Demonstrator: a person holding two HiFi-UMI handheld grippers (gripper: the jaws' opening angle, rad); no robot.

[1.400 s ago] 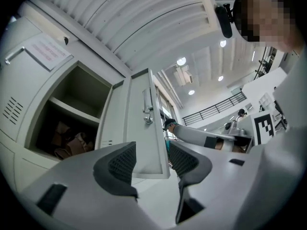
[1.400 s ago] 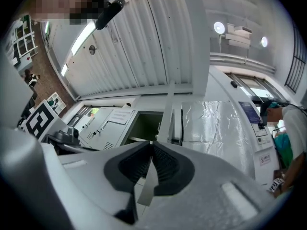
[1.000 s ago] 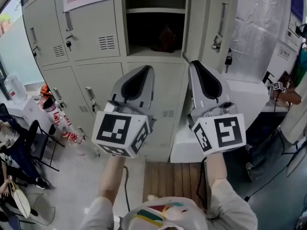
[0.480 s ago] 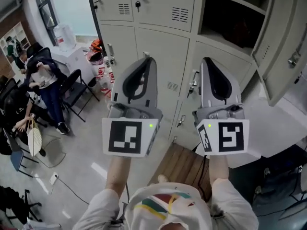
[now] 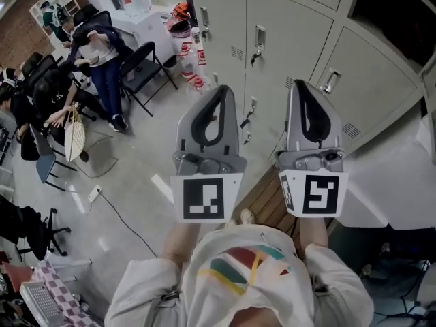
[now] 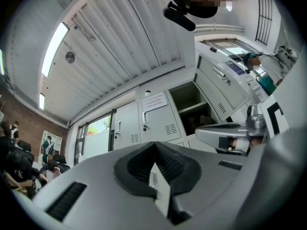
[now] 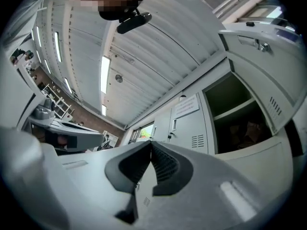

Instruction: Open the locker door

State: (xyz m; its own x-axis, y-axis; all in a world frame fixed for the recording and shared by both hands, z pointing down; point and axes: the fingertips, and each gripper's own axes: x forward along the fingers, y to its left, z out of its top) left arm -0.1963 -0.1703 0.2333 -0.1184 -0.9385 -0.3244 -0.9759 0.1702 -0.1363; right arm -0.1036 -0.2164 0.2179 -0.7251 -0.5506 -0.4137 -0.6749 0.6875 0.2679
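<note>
A bank of beige lockers (image 5: pixel 286 39) fills the upper right of the head view, and the dark inside of the open compartment (image 5: pixel 402 5) shows at the top right corner. My left gripper (image 5: pixel 223 87) and right gripper (image 5: pixel 298 84) are held side by side in front of the lower locker doors, apart from them, both shut and empty. In the left gripper view the shut left gripper (image 6: pixel 154 143) points up at the open compartment (image 6: pixel 192 102) and its swung-out door (image 6: pixel 225 80). The right gripper (image 7: pixel 151 143) faces the same open compartment (image 7: pixel 237 121) and door (image 7: pixel 259 56).
Several people sit on chairs (image 5: pixel 146 63) at the left, by a white table (image 5: pixel 146 19). Small red and white things (image 5: pixel 194 63) stand at the lockers' foot. A cable (image 5: pixel 122 213) runs over the grey floor. A wooden board (image 5: pixel 269 206) lies below the grippers.
Both grippers have come down and back from the lockers. The head view has tipped down and left: the open compartment slid to the top right corner, and the seated people came into view.
</note>
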